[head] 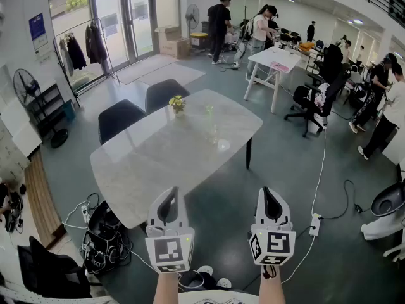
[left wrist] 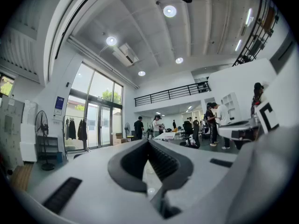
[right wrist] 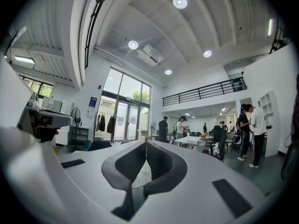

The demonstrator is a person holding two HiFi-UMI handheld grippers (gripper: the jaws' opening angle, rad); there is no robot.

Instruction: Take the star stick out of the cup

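The thin star stick [head: 209, 114] stands in a see-through cup [head: 212, 133] near the middle of the picture, too small to show its star well. The cup sits on a smooth, pale, stone-look table [head: 145, 170] with round corners, with a little pot of yellow flowers [head: 177, 103] further up and two dark chairs [head: 120, 119] at the table's upper left side. At the bottom, well apart from the cup, the white left gripper [head: 172, 198] and right gripper [head: 271, 198] each have their dark jaws pressed together with nothing between them.
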